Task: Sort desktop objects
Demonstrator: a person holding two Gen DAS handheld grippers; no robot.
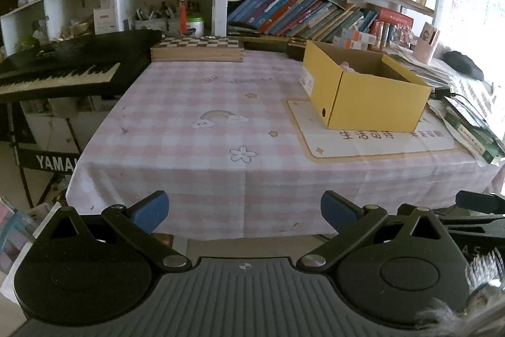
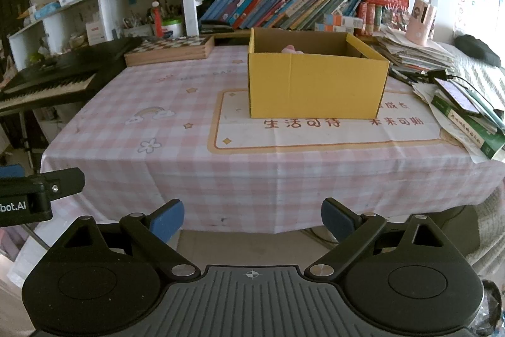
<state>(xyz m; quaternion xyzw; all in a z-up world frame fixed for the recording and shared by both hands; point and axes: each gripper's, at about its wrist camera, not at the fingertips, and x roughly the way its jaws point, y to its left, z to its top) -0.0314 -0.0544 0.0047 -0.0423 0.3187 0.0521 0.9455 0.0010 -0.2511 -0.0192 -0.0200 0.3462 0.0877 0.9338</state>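
An open yellow cardboard box (image 1: pixel 366 93) stands on the pink checked tablecloth (image 1: pixel 205 122), on a cream mat with red characters; it also shows in the right wrist view (image 2: pixel 315 84). Something pink (image 2: pixel 292 49) lies inside it, mostly hidden by the box wall. My left gripper (image 1: pixel 244 210) is open and empty, held in front of the table's near edge. My right gripper (image 2: pixel 252 218) is open and empty, also off the near edge, facing the box. The left gripper's side (image 2: pixel 38 195) shows at the left of the right wrist view.
A wooden chessboard box (image 1: pixel 197 49) lies at the table's back. A black Yamaha keyboard (image 1: pixel 60 68) stands to the left. Stacked books and papers with a phone (image 2: pixel 464 112) crowd the right edge. Bookshelves (image 2: pixel 284 5) rise behind. A pink holder (image 2: pixel 421 21) stands back right.
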